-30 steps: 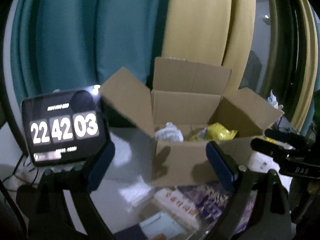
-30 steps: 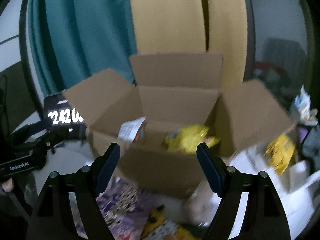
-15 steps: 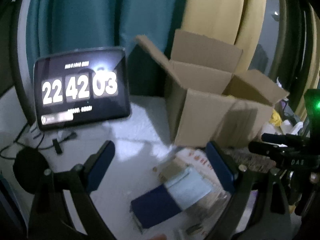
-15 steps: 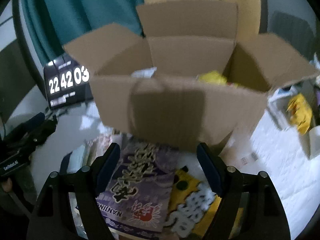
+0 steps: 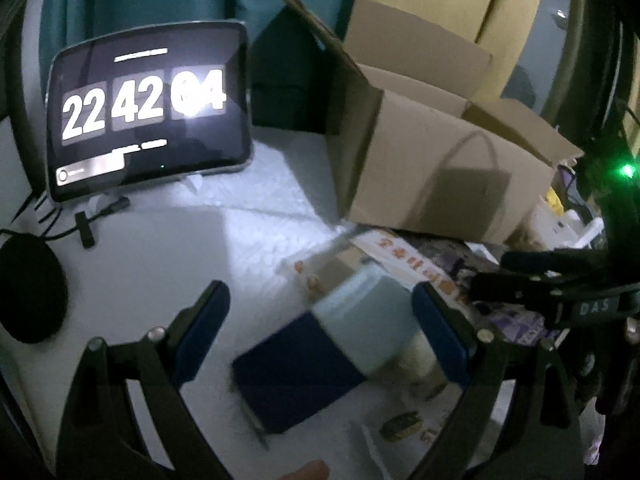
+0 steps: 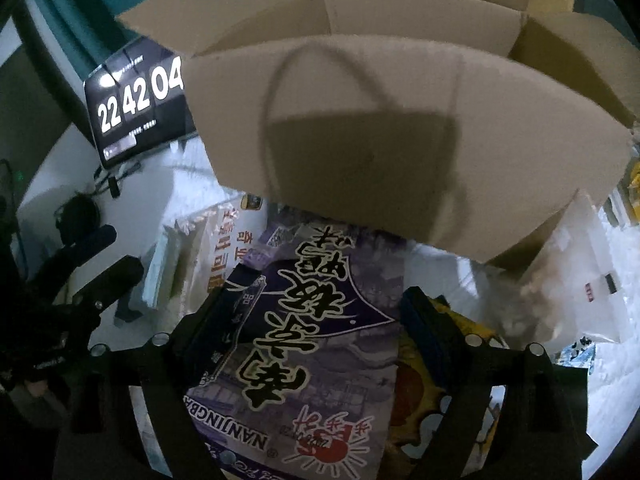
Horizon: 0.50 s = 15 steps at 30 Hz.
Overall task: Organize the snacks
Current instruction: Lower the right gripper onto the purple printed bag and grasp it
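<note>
An open cardboard box (image 5: pixel 440 168) stands on the white table; it also fills the top of the right wrist view (image 6: pixel 400 128). My left gripper (image 5: pixel 320 332) is open, low over a dark blue and pale blue snack packet (image 5: pixel 332 344) lying on the table. My right gripper (image 6: pixel 312 320) is open, its fingers either side of a purple snack bag with large characters (image 6: pixel 304 320). A yellow snack bag (image 6: pixel 424 392) lies under the right finger. A white and orange packet (image 5: pixel 400 264) lies in front of the box.
A tablet showing a clock (image 5: pixel 148 108) stands at the left, with cables and a black round object (image 5: pixel 28 288) beside it. Teal and yellow curtains hang behind. White packets (image 6: pixel 580 280) and other snacks lie right of the box.
Both grippers have dropped from box-top height down toward the snacks lying in front of the box. The left one has swung left. The box's contents are out of sight now.
</note>
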Available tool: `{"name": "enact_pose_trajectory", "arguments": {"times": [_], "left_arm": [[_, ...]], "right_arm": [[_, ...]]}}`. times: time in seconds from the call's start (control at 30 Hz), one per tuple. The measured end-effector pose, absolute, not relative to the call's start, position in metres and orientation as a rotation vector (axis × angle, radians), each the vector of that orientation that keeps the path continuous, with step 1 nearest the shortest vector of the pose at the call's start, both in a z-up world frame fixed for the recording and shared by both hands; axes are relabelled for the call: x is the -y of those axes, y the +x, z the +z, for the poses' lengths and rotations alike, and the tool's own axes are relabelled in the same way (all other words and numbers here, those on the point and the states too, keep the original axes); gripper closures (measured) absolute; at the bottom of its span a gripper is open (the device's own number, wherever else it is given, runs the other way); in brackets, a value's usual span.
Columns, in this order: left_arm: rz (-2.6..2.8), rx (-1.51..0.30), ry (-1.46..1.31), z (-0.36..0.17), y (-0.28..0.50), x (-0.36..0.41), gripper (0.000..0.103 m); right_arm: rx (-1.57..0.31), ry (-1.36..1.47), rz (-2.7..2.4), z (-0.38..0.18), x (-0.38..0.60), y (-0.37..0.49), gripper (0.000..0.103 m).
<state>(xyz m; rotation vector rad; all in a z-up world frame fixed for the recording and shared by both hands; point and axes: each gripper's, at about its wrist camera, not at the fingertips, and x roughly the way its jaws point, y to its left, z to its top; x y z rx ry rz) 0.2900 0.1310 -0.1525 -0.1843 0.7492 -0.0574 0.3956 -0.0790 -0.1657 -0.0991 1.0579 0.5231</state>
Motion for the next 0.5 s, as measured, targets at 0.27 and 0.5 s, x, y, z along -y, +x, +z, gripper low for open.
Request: {"name": "enact_pose_trajectory", "arguments": {"times": [0.27,0.5], "left_arm": [[-0.089,-0.804,-0.199,-0.166,0.297,-0.131,0.008],[-0.102,-0.819,-0.244,-0.169,0.286,-0.141,0.008]], "right_arm": [[-1.081,-0.1,0.54,-0.17,0.074,0.393,0.014],[-1.083,-0.131,0.581,-0.167,0.07,0.38,0.014]]}}
